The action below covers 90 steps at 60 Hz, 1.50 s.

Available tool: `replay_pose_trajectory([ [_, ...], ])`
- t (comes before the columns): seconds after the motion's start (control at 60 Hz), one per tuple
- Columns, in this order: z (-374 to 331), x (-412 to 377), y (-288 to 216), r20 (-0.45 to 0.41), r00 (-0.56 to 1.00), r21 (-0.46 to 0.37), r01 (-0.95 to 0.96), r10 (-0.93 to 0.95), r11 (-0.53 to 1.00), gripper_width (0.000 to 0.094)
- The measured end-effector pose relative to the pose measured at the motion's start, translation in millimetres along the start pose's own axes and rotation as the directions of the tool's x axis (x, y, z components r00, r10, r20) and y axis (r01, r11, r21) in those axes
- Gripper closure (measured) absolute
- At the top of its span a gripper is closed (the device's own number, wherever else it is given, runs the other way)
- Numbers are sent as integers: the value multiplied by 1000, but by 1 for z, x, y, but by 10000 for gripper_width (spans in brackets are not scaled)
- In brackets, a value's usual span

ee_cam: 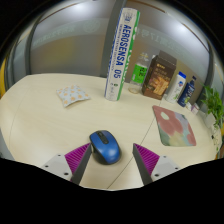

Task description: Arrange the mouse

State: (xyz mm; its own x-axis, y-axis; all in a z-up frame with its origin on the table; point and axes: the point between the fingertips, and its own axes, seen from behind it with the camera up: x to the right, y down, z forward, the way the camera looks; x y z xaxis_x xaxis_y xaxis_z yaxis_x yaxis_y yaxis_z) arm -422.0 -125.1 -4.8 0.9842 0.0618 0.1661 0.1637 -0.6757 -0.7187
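Gripper: the gripper (pixel 111 158) has its fingers spread apart, their magenta pads (pixel 77 156) facing inward at either side of the mouse.
Mouse: a blue mouse (pixel 104 146) sits on the table between the two fingers, a gap visible at each side, so it rests on its own weight, not clamped.
Table: a pale, rounded table (pixel 45 120) carries everything in view.
Mouse pad: a patterned mouse pad (pixel 173 126) lies flat beyond the right finger, apart from the mouse.
Tube: a tall white tube lettered "AEROSENSA" (pixel 120 55) stands upright at the far side of the table.
Blister pack: a small foil blister pack (pixel 71 96) lies left of the tube.
Far clutter: a brown packet (pixel 159 77) and bottles (pixel 182 88) stand right of the tube.
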Motion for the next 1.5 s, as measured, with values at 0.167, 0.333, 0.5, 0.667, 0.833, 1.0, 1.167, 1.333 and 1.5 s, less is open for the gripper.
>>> replay_pose_trajectory([
  [0.167,24,8,-10,-1,1000,3,-15,15,1000,206],
  [0.333,28,-4,-14,57,998,21,-31,29,999,451],
  [0.5,25,-11,-23,132,991,26,-7,4,1000,558],
  [0.667,-26,16,-115,205,979,199,-48,7,979,558],
  [0.833,-51,135,-201,166,982,333,-140,89,932,560],
  [1.0,25,256,-142,53,983,190,-184,177,964,562],
  [1.167,93,293,-51,18,984,7,-178,178,984,561],
  [1.333,107,294,-31,34,983,-32,-182,183,983,430],
  [1.5,80,298,-42,23,985,-9,-168,168,986,93],
])
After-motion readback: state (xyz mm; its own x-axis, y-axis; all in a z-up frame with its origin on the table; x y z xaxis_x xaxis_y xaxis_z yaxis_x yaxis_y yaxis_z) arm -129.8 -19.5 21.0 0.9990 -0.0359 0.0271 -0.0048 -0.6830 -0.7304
